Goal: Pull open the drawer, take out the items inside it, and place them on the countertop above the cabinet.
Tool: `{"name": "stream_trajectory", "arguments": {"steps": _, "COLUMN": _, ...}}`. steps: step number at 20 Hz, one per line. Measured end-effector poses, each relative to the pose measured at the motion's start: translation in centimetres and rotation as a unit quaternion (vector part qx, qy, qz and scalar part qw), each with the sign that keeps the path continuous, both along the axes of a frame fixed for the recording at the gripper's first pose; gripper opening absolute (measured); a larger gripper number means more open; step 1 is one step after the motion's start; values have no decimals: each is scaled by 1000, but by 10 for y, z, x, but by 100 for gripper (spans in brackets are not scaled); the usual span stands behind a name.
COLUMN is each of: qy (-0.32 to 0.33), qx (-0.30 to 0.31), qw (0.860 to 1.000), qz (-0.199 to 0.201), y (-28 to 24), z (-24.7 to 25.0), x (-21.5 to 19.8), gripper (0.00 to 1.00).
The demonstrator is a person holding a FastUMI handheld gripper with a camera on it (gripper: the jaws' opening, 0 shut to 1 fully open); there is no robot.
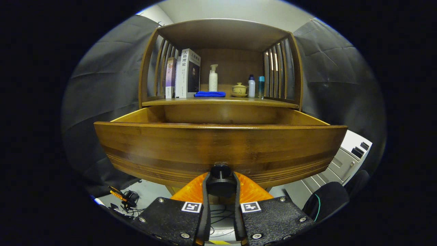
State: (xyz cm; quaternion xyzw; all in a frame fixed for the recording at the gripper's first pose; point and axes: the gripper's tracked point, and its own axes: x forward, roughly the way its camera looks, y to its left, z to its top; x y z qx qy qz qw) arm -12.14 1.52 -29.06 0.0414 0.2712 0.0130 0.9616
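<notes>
The wooden drawer (220, 147) stands pulled far out of the cabinet, its wide front panel just ahead of me. My gripper (221, 177) is shut on the dark round drawer knob (220, 172), with one finger on each side of it. The drawer's inside is hidden behind the front panel, so I cannot tell what lies in it. Above the drawer runs the countertop (218, 101), which carries a folded blue cloth (210, 94), a white pump bottle (213, 78), a small yellow lidded cup (239, 89) and two small bottles (256, 86).
Upright books (182, 73) stand at the countertop's left end, under a wooden hutch with slatted sides (276, 70). A white cabinet (341, 160) sits to the lower right, a dark chair back (327, 201) beside it. Cables and an orange tool (123, 198) lie on the floor, lower left.
</notes>
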Motion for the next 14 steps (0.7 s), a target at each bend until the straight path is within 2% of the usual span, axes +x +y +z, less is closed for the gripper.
{"name": "stream_trajectory", "arguments": {"steps": 5, "qy": 5, "qx": 21, "qw": 1000, "qz": 7, "y": 2, "z": -1, "x": -1, "gripper": 30}}
{"name": "stream_trajectory", "arguments": {"steps": 7, "qy": 7, "qx": 33, "qw": 999, "qz": 5, "y": 2, "z": -1, "x": -2, "gripper": 37}}
{"name": "stream_trajectory", "arguments": {"steps": 9, "qy": 14, "qx": 27, "qw": 999, "qz": 21, "y": 5, "z": -3, "x": -8, "gripper": 43}}
{"name": "stream_trajectory", "arguments": {"steps": 12, "qy": -9, "qx": 53, "qw": 996, "qz": 70, "y": 25, "z": 18, "x": -12, "gripper": 75}}
{"name": "stream_trajectory", "arguments": {"steps": 14, "qy": -30, "qx": 46, "qw": 996, "qz": 77, "y": 19, "z": 36, "x": -11, "gripper": 96}}
